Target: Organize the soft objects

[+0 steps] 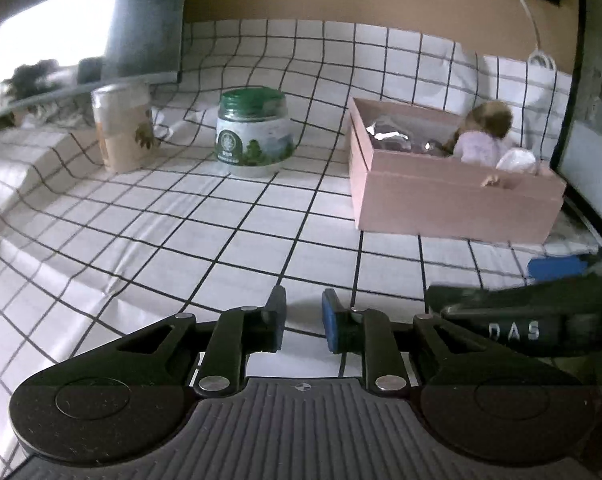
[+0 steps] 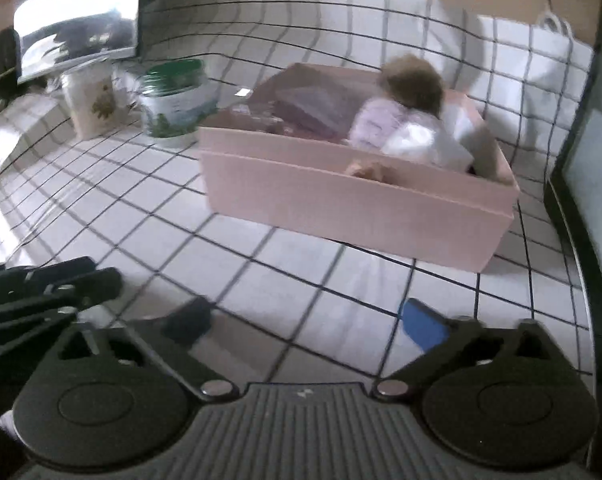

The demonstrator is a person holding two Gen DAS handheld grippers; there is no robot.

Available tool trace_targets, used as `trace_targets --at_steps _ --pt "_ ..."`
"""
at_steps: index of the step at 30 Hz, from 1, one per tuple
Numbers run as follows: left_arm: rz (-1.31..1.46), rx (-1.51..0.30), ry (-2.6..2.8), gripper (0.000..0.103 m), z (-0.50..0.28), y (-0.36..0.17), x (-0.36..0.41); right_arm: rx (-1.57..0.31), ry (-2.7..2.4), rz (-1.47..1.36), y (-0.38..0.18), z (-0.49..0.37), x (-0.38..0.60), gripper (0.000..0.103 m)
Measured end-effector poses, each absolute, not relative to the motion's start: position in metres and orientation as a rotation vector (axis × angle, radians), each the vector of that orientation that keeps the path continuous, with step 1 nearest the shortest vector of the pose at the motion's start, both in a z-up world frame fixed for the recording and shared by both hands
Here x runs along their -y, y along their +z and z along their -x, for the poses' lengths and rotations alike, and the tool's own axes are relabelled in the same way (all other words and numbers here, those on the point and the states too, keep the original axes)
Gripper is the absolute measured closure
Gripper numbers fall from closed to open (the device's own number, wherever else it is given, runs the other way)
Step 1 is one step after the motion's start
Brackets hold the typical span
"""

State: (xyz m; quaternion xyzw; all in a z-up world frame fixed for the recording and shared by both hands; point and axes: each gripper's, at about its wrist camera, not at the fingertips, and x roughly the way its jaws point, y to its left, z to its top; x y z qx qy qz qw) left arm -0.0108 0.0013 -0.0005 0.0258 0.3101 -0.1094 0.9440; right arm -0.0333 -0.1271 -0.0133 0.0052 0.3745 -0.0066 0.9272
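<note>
Both grippers empty, the doll already in the box

The right gripper (image 2: 305,320) stands with its jaws wide apart and the left gripper (image 1: 303,320) is narrowly parted, nothing between either pair (likely pulled clear after a drop). Beyond them, on the black-gridded white tablecloth (image 1: 221,240), 1 brown-haired soft doll in pale pink clothes (image 2: 389,116) lies inside the open rectangular pink box (image 2: 361,204), probably its storage spot.

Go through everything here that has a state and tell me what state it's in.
Pink box: open, no lid.
Doll: lying inside the box.
Green-lidded jar: upright, lid on.
Beige canister: upright.
Left gripper: slightly open, empty.
Right gripper: wide open, empty.
</note>
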Motion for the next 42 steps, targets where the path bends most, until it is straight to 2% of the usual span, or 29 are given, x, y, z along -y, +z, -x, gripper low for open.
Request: trace_targets --at_steps 7,42 --pt "-0.046 -0.633 -0.182 0.08 0.012 0.0 0.003 -0.688 0.005 -0.003 -0.019 0.038 0.141 0.0" --pt "-0.038 -0.635 -0.172 0.081 0.012 0.0 0.003 -0.689 0.005 -0.003 -0.018 0.038 0.141 0.0"
